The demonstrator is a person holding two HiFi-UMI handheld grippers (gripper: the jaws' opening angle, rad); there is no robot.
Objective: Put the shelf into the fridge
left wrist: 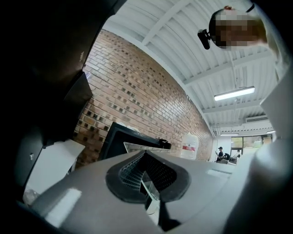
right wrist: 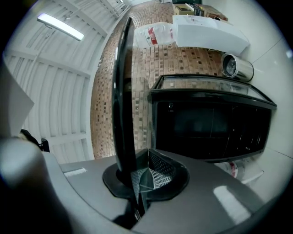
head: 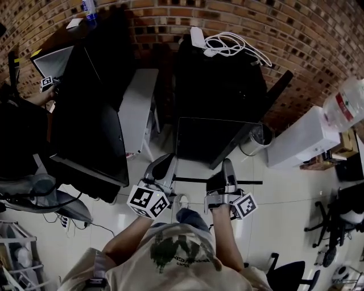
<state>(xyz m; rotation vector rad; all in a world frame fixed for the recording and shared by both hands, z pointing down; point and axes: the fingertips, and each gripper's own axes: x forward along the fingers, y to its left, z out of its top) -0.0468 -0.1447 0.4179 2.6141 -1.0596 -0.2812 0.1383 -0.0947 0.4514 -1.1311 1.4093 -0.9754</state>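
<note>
Shirt print (head: 177, 250): a dark green graphic on the person's pale shirt; the line of small letters under it is too small to read.
Left gripper (head: 164, 163): jaws nearly together, clamped on the shelf's clear edge; its cube carries black-and-white square markers, no words.
Right gripper (head: 227, 166): jaws nearly together, pinching the thin dark edge of the same shelf; its cube has the same kind of markers.
Shelf (right wrist: 122, 91): a thin, dark-looking pane held between both grippers. It is out in front of the fridge and not inside it.
Fridge (head: 222, 74): a black cabinet on the pale floor against the brick wall, with the dark cavity facing the grippers. No brand mark can be made out.
Cable (head: 236, 44): a white coil with a white block, lying on the fridge top.
Bin (head: 259, 136): silver and round, just beside the fridge.
White box (head: 301, 139): plain, with no print visible.
Water jug (head: 344, 105): clear, with a red and white label whose lettering is too small to read.
Bottle (head: 88, 8): far back left, with a blue label that is unreadable.
</note>
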